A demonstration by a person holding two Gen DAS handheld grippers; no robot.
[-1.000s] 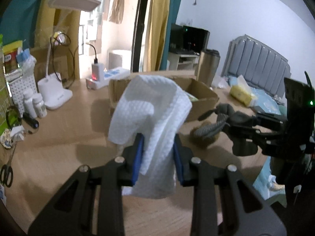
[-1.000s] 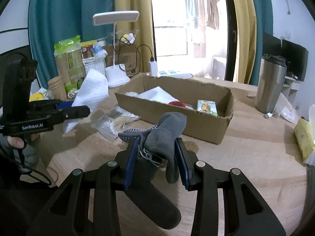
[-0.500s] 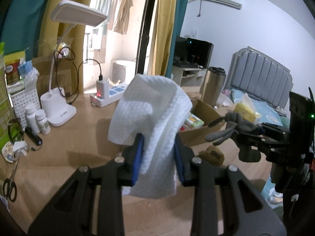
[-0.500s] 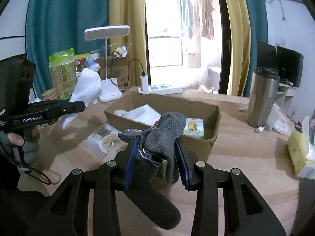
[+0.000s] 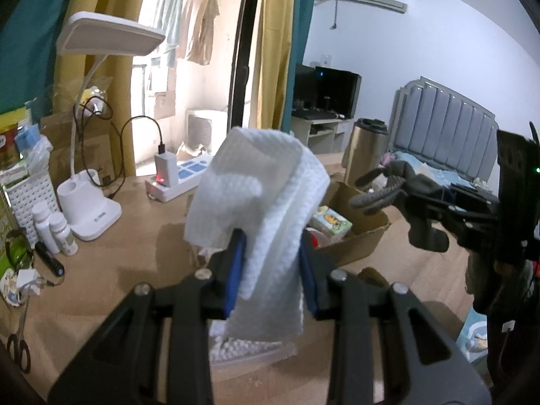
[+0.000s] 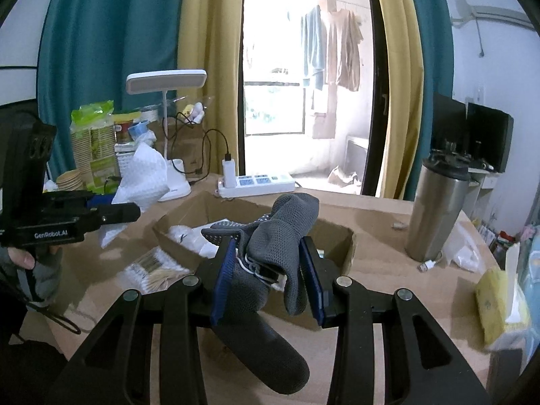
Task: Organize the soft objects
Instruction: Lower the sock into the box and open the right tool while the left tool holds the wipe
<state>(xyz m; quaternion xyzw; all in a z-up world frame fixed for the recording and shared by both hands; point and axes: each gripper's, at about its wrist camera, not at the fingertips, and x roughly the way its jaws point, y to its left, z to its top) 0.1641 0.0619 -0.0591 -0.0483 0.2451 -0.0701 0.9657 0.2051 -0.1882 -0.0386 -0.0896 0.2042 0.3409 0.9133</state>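
My left gripper (image 5: 270, 270) is shut on a folded white textured cloth (image 5: 266, 202) and holds it in the air above the wooden table, left of the open cardboard box (image 5: 357, 236). My right gripper (image 6: 268, 280) is shut on a bundle of grey gloves (image 6: 273, 239) and holds it above the near side of the same box (image 6: 341, 236). The cloth also shows at the left of the right wrist view (image 6: 145, 175). The gloves also show at the right of the left wrist view (image 5: 388, 185). The box holds white items and a small printed pack (image 5: 332, 219).
A white desk lamp (image 5: 91, 202), a power strip (image 5: 182, 179), small bottles (image 5: 54, 229) and scissors (image 5: 18, 347) sit on the left. A steel tumbler (image 6: 435, 209) stands right of the box. A bag of cotton swabs (image 6: 152, 270) lies beside it. A yellow pack (image 6: 496, 307) lies far right.
Both grippers have risen and moved with their loads. The box now sits lower and partly behind the cloth in the left view, and under the gloves in the right view.
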